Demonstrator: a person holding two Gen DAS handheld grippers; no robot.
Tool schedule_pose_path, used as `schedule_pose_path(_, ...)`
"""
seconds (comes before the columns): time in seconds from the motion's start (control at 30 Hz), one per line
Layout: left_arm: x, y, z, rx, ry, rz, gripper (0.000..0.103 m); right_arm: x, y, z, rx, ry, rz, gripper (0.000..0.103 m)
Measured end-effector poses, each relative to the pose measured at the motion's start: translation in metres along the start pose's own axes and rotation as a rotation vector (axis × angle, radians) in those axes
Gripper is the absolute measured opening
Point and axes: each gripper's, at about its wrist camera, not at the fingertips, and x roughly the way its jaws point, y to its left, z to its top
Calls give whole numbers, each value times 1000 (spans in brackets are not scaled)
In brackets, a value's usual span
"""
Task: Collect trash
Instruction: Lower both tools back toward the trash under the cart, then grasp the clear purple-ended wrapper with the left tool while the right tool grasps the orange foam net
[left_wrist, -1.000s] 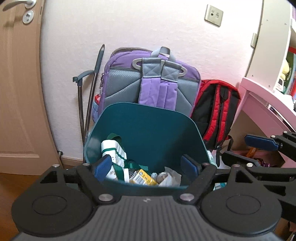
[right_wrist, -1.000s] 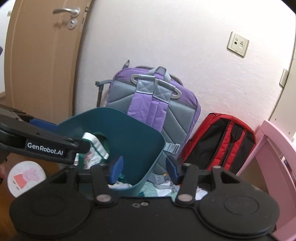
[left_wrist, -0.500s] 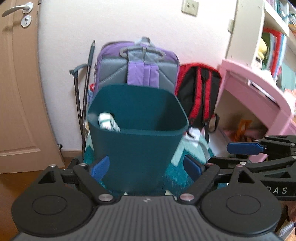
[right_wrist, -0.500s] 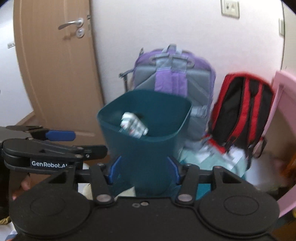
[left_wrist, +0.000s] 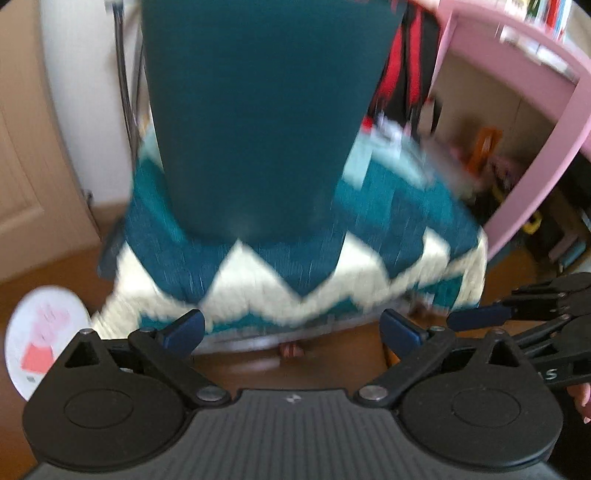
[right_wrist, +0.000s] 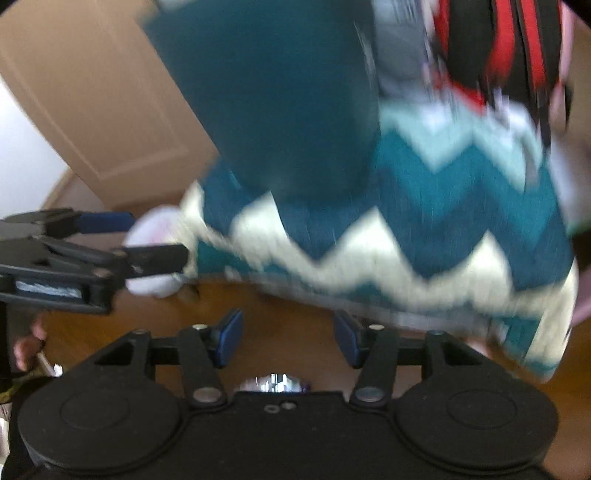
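A dark teal trash bin (left_wrist: 258, 122) stands on a teal-and-cream zigzag rug (left_wrist: 295, 273); its opening and contents are out of view. It also shows in the right wrist view (right_wrist: 288, 103). My left gripper (left_wrist: 291, 328) is open and empty, low over the wooden floor in front of the rug. My right gripper (right_wrist: 288, 339) is open and empty, also low over the floor. A small shiny item (right_wrist: 273, 382) lies on the floor just under the right gripper. Both views are blurred.
A round white Peppa Pig disc (left_wrist: 40, 339) lies on the floor at the left. A pink desk (left_wrist: 535, 122) stands right of the rug. A red-and-black backpack (right_wrist: 491, 48) leans behind the bin. A wooden door (right_wrist: 85, 96) is at left.
Both grippers have dropped and tilted down from bin-top height to near the floor. The bin's opening has left the view, and the rug and floor now fill it.
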Motion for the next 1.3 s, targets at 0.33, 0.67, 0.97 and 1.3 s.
schedule_pose_path(0.33, 139, 36, -62, 116, 283, -1, 101, 170, -70, -85, 350, 339, -61, 54)
schedule_pose_path(0.67, 256, 45, -127, 279, 495, 30, 101, 289, -92, -165, 334, 575, -142, 54)
schedule_pose_path(0.97, 313, 28, -194, 420, 644, -32, 101, 353, -46, -216, -209, 675, -119, 54)
schedule_pose_path(1.3, 358, 28, -254, 507, 786, -48, 100, 382, -17, -266, -675, 689, -123, 54)
